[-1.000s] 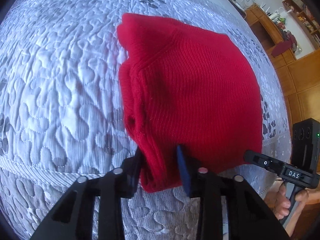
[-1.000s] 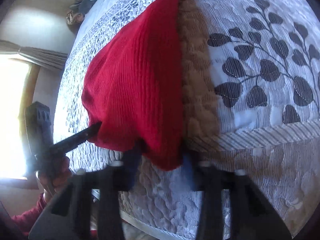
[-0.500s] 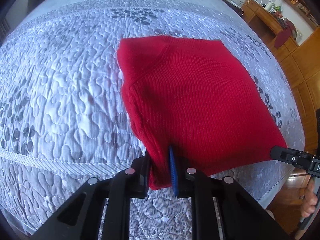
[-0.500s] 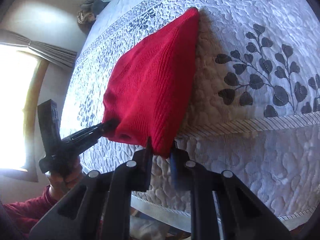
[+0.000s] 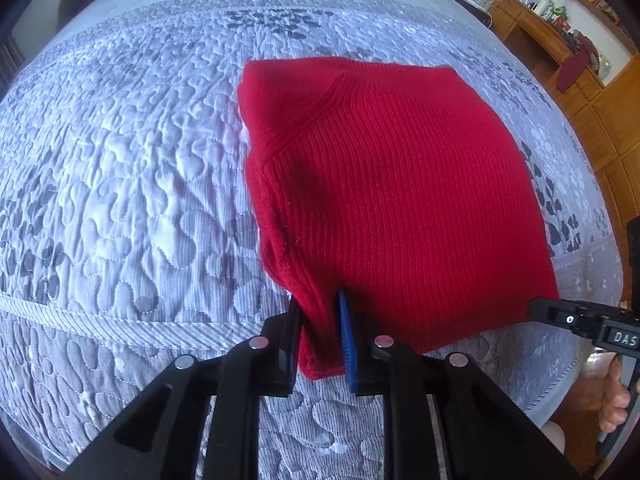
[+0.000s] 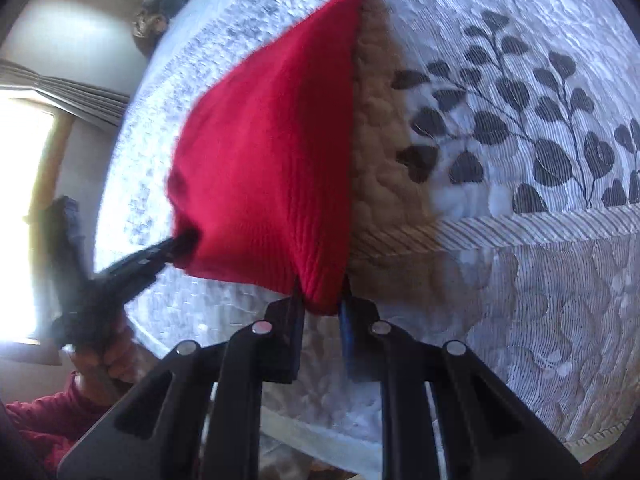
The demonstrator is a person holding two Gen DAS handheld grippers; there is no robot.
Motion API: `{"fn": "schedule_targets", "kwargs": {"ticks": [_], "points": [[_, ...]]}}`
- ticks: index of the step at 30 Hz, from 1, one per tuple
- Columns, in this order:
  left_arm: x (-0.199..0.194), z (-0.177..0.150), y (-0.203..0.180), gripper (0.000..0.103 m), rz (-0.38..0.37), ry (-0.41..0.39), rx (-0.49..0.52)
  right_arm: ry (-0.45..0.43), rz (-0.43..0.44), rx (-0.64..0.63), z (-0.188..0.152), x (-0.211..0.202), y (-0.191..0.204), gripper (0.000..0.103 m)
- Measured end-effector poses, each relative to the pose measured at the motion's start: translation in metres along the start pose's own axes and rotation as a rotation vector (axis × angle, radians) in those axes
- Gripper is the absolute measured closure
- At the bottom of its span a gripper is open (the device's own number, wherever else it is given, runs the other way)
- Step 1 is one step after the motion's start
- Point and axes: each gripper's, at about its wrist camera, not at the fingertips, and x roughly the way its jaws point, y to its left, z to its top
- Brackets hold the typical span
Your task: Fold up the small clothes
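Note:
A red ribbed knit sweater [image 5: 400, 200] lies partly folded on the quilted bed, its near edge lifted. My left gripper [image 5: 320, 336] is shut on the sweater's near left corner. My right gripper [image 6: 322, 304] is shut on the near right corner of the sweater [image 6: 272, 152]. In the left wrist view the right gripper [image 5: 552, 314] shows at the sweater's right corner. In the right wrist view the left gripper [image 6: 180, 242] shows at the left corner, blurred. The sweater hangs stretched between the two grippers, with its far edge resting on the bed.
The bed wears a grey-white quilted bedspread [image 5: 120, 168] with a dark leaf pattern [image 6: 520, 128]. Its near edge [image 6: 560, 432] drops off just below the grippers. Wooden cabinets and shelves [image 5: 580, 60] stand at the right. A bright window [image 6: 24, 208] is at the left.
Both grippers closed on the sweater's near corners and lifted that edge off the bed; the sweater now hangs taut between them.

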Motion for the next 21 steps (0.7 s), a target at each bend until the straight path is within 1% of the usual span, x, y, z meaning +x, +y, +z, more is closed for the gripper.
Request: {"fn": "schedule_targets", "kwargs": {"ticks": [3, 7, 9, 11, 13, 14, 16, 17, 19, 20, 21], "points": [[0.003, -0.003, -0.003, 0.078, 0.028, -0.018, 0.016, -0.004, -0.034, -0.003, -0.001, 0.012, -0.001, 0.087], [0.005, -0.006, -0.007, 0.078, 0.051, -0.038, 0.027, -0.025, -0.094, -0.034, -0.002, 0.019, 0.004, 0.087], [0.005, -0.008, -0.008, 0.077, 0.063, -0.044, 0.027, -0.035, -0.109, -0.034, -0.002, 0.02, 0.006, 0.086], [0.002, -0.009, -0.01, 0.074, 0.081, -0.053, 0.024, -0.043, -0.11, -0.029, -0.003, 0.018, 0.008, 0.085], [-0.003, -0.01, -0.01, 0.07, 0.093, -0.058, 0.022, -0.067, -0.113, -0.038, -0.006, 0.013, 0.012, 0.078], [-0.006, -0.011, -0.009, 0.066, 0.095, -0.059, 0.018, -0.076, -0.122, -0.041, -0.01, 0.012, 0.016, 0.075], [-0.014, -0.014, -0.008, 0.062, 0.099, -0.062, 0.009, -0.099, -0.139, -0.049, -0.016, 0.005, 0.022, 0.057], [-0.018, -0.015, -0.007, 0.058, 0.105, -0.065, 0.005, -0.108, -0.147, -0.048, -0.019, 0.002, 0.025, 0.055], [-0.025, -0.018, -0.006, 0.057, 0.113, -0.073, -0.001, -0.122, -0.183, -0.056, -0.025, -0.002, 0.029, 0.048], [-0.029, -0.02, -0.006, 0.055, 0.121, -0.062, -0.007, -0.13, -0.211, -0.067, -0.029, -0.005, 0.034, 0.046], [-0.033, -0.022, -0.006, 0.052, 0.126, -0.066, -0.007, -0.134, -0.222, -0.071, -0.03, -0.009, 0.035, 0.042]]}}
